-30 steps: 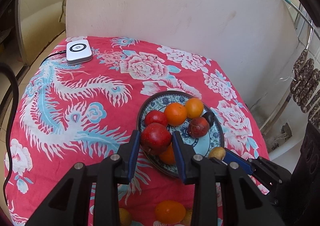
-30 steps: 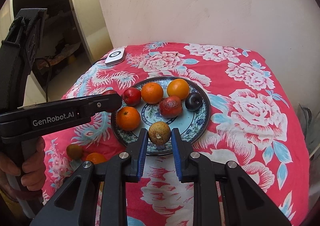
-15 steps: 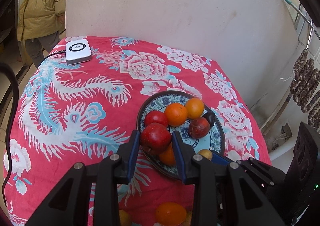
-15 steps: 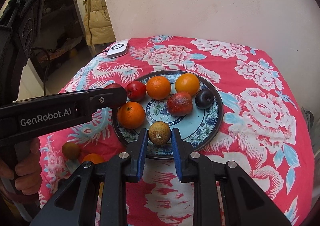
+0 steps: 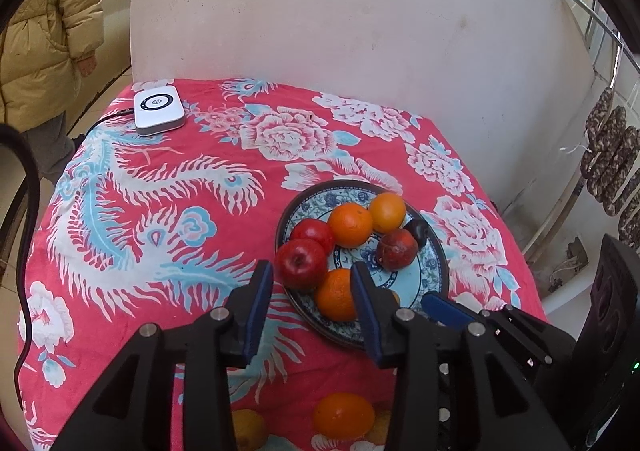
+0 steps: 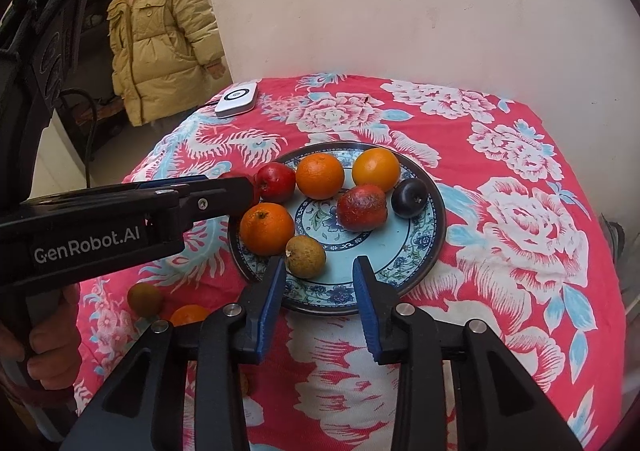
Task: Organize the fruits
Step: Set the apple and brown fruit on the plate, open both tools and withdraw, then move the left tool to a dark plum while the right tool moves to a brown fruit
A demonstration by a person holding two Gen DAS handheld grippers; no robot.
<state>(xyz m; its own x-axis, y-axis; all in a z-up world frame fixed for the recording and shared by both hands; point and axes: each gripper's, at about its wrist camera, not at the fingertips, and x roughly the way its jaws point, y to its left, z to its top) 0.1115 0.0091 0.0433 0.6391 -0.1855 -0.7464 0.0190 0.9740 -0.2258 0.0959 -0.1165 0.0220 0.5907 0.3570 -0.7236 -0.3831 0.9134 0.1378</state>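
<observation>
Fingers on both grippers were parting as we looked. A second before, the left gripper point(image 5: 312, 301) had been clamped on the red apple point(image 5: 302, 264) and the right gripper point(image 6: 320, 301) on the small brown fruit point(image 6: 306, 256). Now blue pads stood a little off each fruit, so both pieces rested free on the plate point(image 6: 416, 263), the apple at its near left rim against an orange point(image 5: 335, 294), the brown fruit on its near side.

We judged these two placements done, with both grippers empty and free to go for more. On the plate we also counted a second red apple point(image 6: 275, 181), two more oranges point(image 6: 320, 176) point(image 6: 376, 169), a dull red fruit point(image 6: 362, 207) and a dark plum point(image 6: 409, 197). Off the plate, near us, lay an orange point(image 5: 344, 415) and a yellowish fruit point(image 5: 248, 427) in the left view, and another brown fruit point(image 6: 145, 299) in the right view; those, we supposed, remained to be gathered.

Beneath it all the table point(image 5: 120, 211) wore a red cloth printed with white and blue flowers and a phoenix. A small white device point(image 5: 158, 111) with a cable sat at the far left corner. Behind rose a pale plastered wall point(image 5: 360, 31), and a person in a tan padded coat point(image 6: 160, 51) had come to stand at the far left, absent a second earlier. Dark sausages point(image 5: 612, 155) hung on a rail at right.
</observation>
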